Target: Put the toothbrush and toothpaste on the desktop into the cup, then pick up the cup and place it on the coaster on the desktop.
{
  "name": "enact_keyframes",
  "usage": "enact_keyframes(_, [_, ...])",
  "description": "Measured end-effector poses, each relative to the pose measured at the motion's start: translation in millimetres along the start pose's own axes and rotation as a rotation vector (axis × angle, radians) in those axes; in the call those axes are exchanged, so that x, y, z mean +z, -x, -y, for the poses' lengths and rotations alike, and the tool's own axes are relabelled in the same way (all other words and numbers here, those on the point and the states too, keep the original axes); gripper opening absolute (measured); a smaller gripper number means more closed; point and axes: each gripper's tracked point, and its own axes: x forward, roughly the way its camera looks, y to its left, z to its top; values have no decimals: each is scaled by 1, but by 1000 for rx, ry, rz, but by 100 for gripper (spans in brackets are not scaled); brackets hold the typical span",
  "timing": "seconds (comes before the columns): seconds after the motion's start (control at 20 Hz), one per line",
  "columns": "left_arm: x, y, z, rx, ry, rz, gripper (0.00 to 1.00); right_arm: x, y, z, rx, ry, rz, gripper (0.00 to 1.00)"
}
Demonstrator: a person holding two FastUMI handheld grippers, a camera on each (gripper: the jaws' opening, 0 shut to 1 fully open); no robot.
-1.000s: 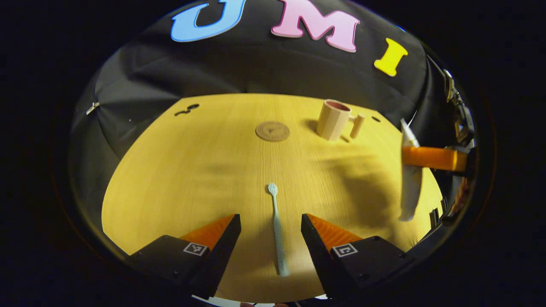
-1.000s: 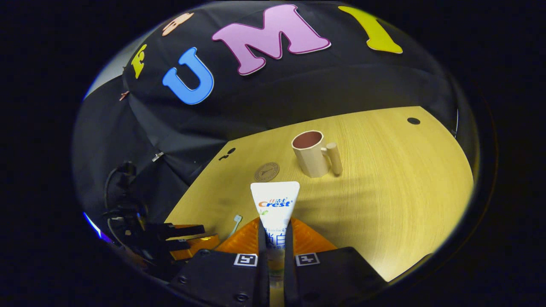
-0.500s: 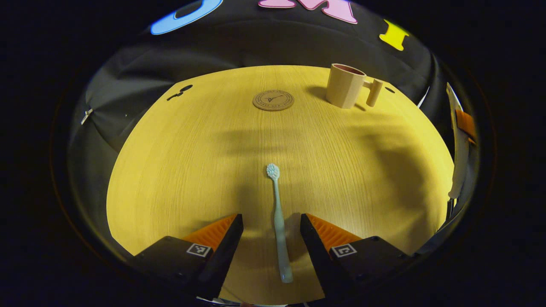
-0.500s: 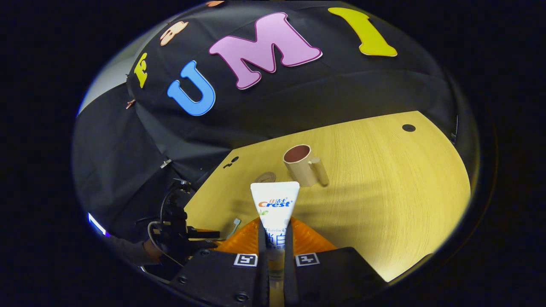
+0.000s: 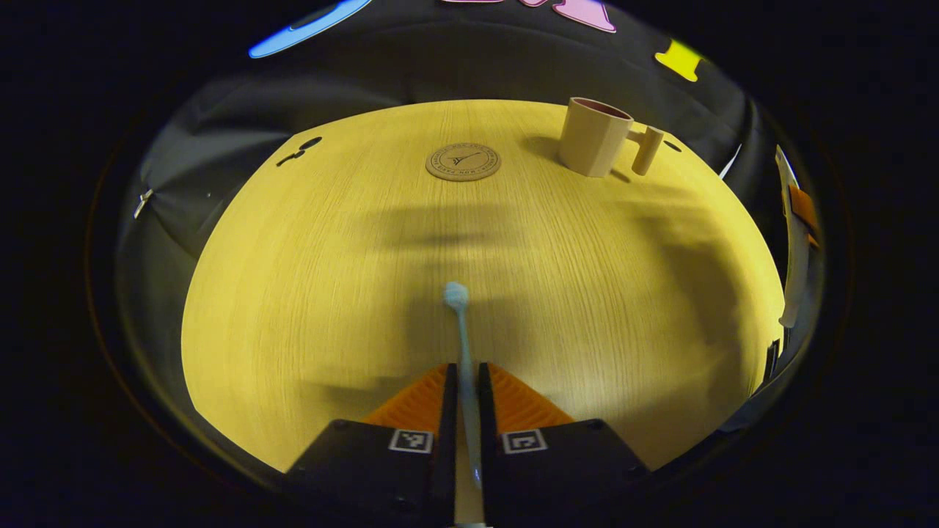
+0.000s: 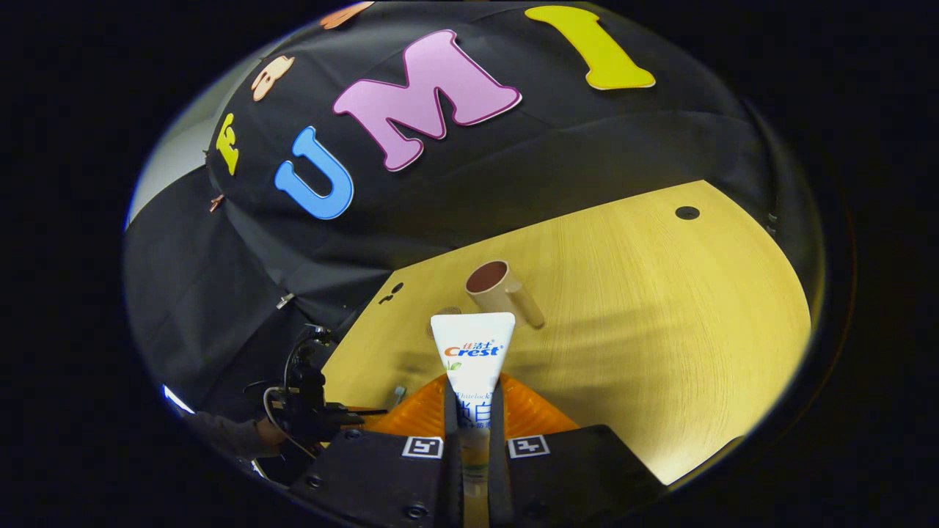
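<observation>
- The desk (image 5: 308, 264) is big, round-looking and made of yellow wood; dark shadows lie across it.
- The right gripper (image 6: 474, 411) is pressed together on the toothpaste (image 6: 472, 353); both fingers pinch the white tube, which sticks up and away from the gripper, lifted above the desk; in the left gripper view the tube is at the far right edge (image 5: 792, 242).
- The left gripper (image 5: 465, 411) is pressed together on the toothbrush (image 5: 461, 330); both fingers pinch the thin handle, and the brush head points forward over the desk, a bit blurry; in the right gripper view this gripper (image 6: 352, 419) is low on the left, with a hand (image 6: 264, 434) holding it.
- The cup (image 5: 593, 136) stands upright near the far edge of the desk, with its handle on the right; it looks empty inside (image 6: 493, 286).
- The coaster (image 5: 463, 161) is a flat round disc lying on the desk to the left of the cup, near it but not touching.
</observation>
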Motion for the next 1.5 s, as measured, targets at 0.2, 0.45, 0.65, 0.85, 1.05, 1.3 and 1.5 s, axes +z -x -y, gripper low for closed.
enact_keyframes(0.2, [3,-1,2,-5,4,-3,13,1,0,9,-7,-9,6,17])
enact_keyframes(0.45, [10,4,5,-41,-11,70,6,-3,4,9,-9,-8,16,17])
enact_keyframes(0.65, [28,24,10,-61,0,164,6,5,8,-3,5,-16,53,17])
enact_keyframes(0.85, [65,63,21,-132,82,342,6,24,15,-21,11,-6,119,17])
enact_keyframes(1.05, [111,121,37,-221,154,556,6,67,9,-41,38,21,205,17])
enact_keyframes(1.3, [146,164,53,-293,235,697,6,143,-29,-54,53,64,346,17])
enact_keyframes(1.5, [163,179,66,-321,273,772,6,183,-83,-54,66,93,419,17])
